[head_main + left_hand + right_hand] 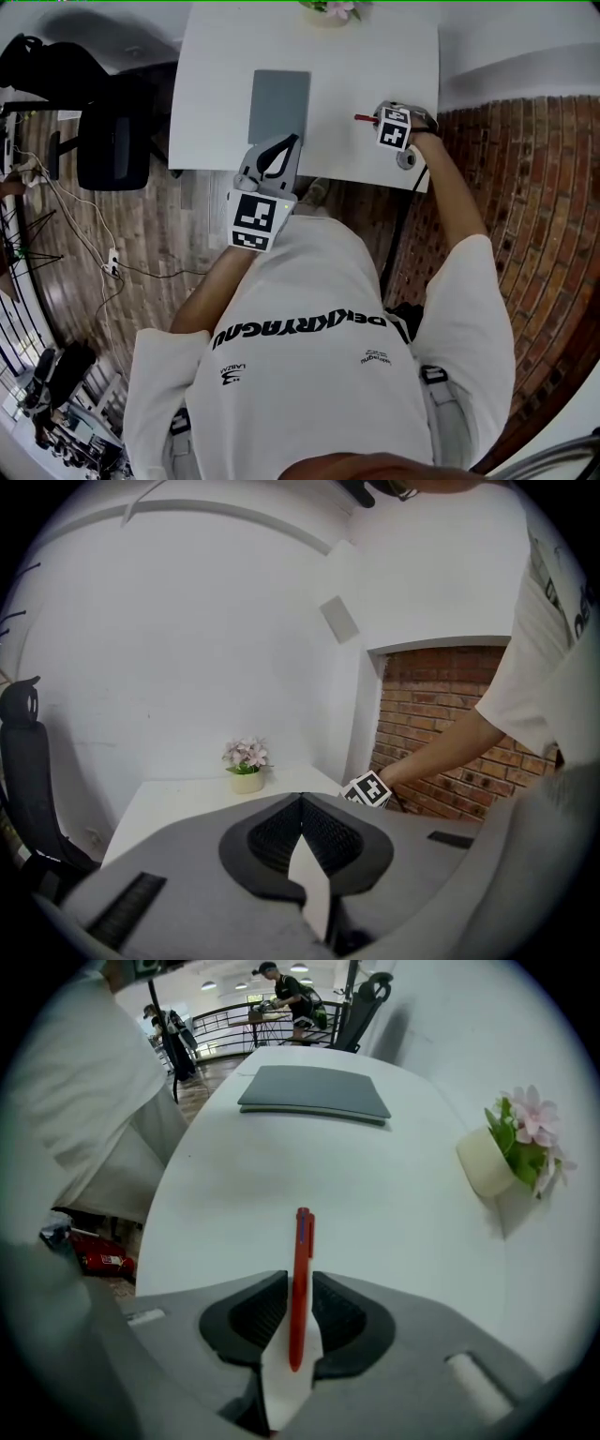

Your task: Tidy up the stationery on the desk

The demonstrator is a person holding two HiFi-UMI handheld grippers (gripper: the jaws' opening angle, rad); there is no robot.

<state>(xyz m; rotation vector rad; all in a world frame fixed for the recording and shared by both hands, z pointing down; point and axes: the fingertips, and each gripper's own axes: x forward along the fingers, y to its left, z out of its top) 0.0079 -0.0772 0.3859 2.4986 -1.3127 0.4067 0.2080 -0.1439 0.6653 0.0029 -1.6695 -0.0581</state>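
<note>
A red pen (301, 1279) lies on the white desk (220, 56) near its right front corner; in the head view only its tip (365, 118) shows beside the marker cube. My right gripper (300, 1314) points straight down over it, jaws apart, the pen lying between the pads with a thin gap on each side. The left gripper (302, 806) is shut and holds nothing; it hovers at the desk's front edge (278, 153), just before a flat grey notebook (279, 103). From the left gripper view, the right gripper's marker cube (367, 789) shows at the desk's far right.
A small pot of pink flowers (490, 1161) stands at the back edge of the desk, right of the notebook (314, 1091). A black office chair (112, 141) sits left of the desk. Brick floor and a brick wall lie to the right.
</note>
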